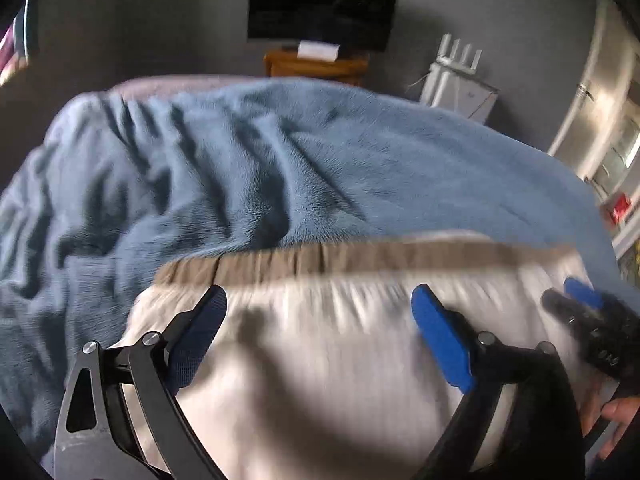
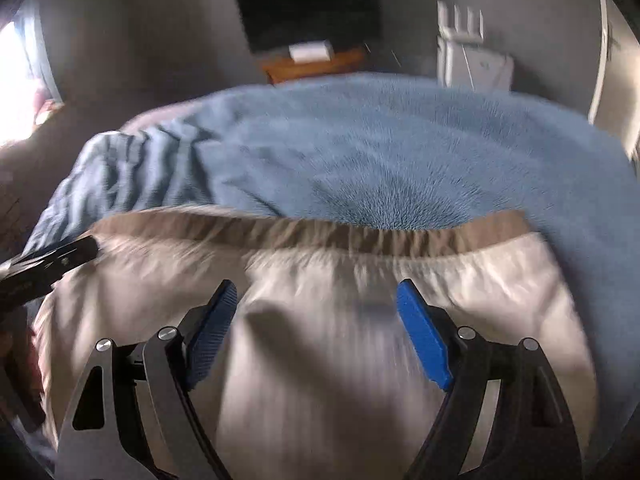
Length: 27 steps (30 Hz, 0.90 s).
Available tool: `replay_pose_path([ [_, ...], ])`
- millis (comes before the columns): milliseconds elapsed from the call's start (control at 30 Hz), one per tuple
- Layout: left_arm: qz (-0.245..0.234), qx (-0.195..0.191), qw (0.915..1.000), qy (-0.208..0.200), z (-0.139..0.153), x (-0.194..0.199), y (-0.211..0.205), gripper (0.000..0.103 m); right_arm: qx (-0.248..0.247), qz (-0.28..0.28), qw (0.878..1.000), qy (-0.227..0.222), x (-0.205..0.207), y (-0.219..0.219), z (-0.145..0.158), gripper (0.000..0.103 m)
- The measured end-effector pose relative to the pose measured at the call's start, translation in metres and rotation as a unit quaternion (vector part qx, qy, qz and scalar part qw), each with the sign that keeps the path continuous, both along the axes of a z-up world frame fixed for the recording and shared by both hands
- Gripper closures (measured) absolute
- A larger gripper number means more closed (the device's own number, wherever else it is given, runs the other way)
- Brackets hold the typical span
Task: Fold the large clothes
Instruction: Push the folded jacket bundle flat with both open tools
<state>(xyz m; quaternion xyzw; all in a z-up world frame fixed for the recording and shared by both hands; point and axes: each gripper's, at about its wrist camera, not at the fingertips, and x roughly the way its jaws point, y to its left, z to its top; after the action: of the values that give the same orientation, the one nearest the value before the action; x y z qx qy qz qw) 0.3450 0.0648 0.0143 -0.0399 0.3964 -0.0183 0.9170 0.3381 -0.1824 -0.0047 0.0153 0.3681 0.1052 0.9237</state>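
Nearest to the left wrist camera, the left gripper (image 1: 318, 300) has its jaws spread wide, with nothing between the blue pads; only pale cloth shows in the gap below them. The right gripper (image 2: 316, 294) likewise stands with its jaws apart and grips nothing, its blue pads clear of the fabric beneath. Under both lies the garment (image 1: 320, 360), a large off-white piece spread flat on the bed, blurred in both views. In the left wrist view the right gripper shows at the right edge, beside the garment's right side, with a hand (image 1: 612, 420) just below it; in the right wrist view the left gripper's dark tip (image 2: 60, 260) shows at the left edge, near the garment's upper left corner. Along the garment's far edge runs a gathered tan waistband (image 2: 320, 236), stretched from side to side. Beyond it the blue blanket (image 1: 240, 160) covers the bed, smooth on the right and rumpled into folds on the left. Farther back, against the grey wall, a dark television (image 1: 320, 8) sits above a wooden stand (image 1: 316, 66), with a white object (image 1: 460, 84) to its right.
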Motion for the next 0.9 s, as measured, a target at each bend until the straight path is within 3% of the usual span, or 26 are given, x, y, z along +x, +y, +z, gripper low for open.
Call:
replay_pose_path([
  [100, -0.014, 0.020, 0.9988, -0.042, 0.009, -0.068, -0.006, 0.007, -0.015, 0.030, 0.999, -0.038, -0.059, 0.000, 0.004, 0.024],
  [200, -0.012, 0.025, 0.9995, -0.018, -0.013, -0.100, -0.005, 0.007, -0.030, 0.048, 0.998, -0.023, -0.094, -0.001, -0.016, 0.024],
  [267, -0.008, -0.004, 0.9998, 0.018, -0.035, -0.113, 0.003, 0.006, -0.022, 0.041, 0.999, -0.013, -0.106, -0.013, -0.030, 0.024],
  [367, 0.040, -0.034, 0.9985, 0.013, -0.046, -0.145, 0.038, 0.006, -0.027, -0.009, 0.999, -0.018, -0.127, -0.053, -0.039, 0.024],
  [533, 0.063, -0.012, 0.9972, 0.038, -0.059, -0.177, 0.071, 0.006, -0.040, -0.093, 0.995, 0.017, -0.150, -0.126, -0.055, 0.024],
  [600, 0.098, -0.041, 0.9929, 0.052, -0.059, -0.188, 0.090, 0.009, -0.014, -0.154, 0.987, 0.043, -0.163, -0.148, -0.047, 0.024],
  [667, 0.105, -0.060, 0.9919, 0.038, -0.052, -0.204, 0.093, 0.012, -0.004, -0.126, 0.992, 0.016, -0.181, -0.138, -0.031, 0.024],
  [767, 0.062, -0.017, 0.9979, 0.000, -0.041, -0.216, 0.066, 0.009, -0.030, -0.047, 0.998, -0.007, -0.201, -0.095, -0.027, 0.024],
  [833, 0.036, 0.028, 0.9987, 0.021, -0.049, -0.211, 0.046, 0.006, -0.050, -0.035, 0.998, 0.010, -0.199, -0.081, -0.038, 0.024],
  [900, 0.038, 0.026, 0.9979, 0.045, -0.061, -0.210, 0.050, 0.006, -0.052, -0.039, 0.997, 0.030, -0.196, -0.085, -0.054, 0.024],
])
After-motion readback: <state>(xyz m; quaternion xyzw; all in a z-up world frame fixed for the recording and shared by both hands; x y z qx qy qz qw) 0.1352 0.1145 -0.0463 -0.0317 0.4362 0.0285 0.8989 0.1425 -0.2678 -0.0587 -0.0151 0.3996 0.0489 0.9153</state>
